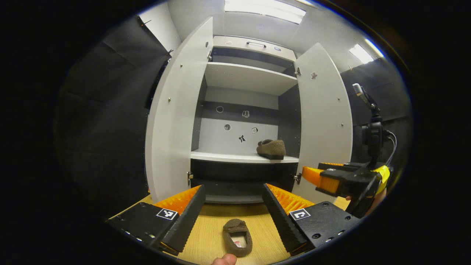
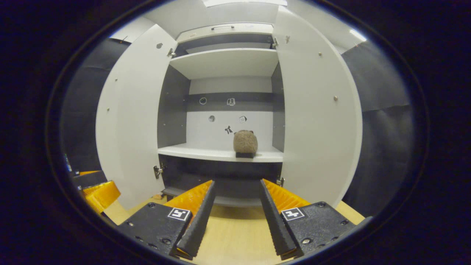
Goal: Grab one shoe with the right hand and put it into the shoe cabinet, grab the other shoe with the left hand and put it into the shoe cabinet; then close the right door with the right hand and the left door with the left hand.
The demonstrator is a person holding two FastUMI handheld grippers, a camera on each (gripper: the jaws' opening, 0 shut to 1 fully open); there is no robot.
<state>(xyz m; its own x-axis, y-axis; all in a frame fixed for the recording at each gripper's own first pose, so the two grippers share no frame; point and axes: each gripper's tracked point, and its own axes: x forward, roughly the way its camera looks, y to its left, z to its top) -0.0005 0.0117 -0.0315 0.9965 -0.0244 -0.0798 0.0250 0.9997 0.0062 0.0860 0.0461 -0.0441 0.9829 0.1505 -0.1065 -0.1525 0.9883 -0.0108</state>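
Observation:
The white shoe cabinet (image 1: 243,77) stands in front with both doors swung open. One brown fuzzy shoe (image 1: 271,149) rests on the right part of its middle shelf, also seen as shoe (image 2: 245,142). The second brown shoe (image 1: 237,241) lies on the wooden surface, low between the fingers of my open left gripper (image 1: 233,187), and neither finger touches it. My right gripper (image 2: 235,182) is open and holds nothing, facing the shelf from some distance. That right gripper (image 1: 318,178) is also in the left gripper view, beside the right door.
The left door (image 2: 130,117) and the right door (image 2: 316,110) stand wide on either side of the opening. The upper shelf (image 1: 246,75) is bare. A fingertip (image 1: 224,260) shows at the bottom edge. The left gripper (image 2: 95,195) sits low at the left.

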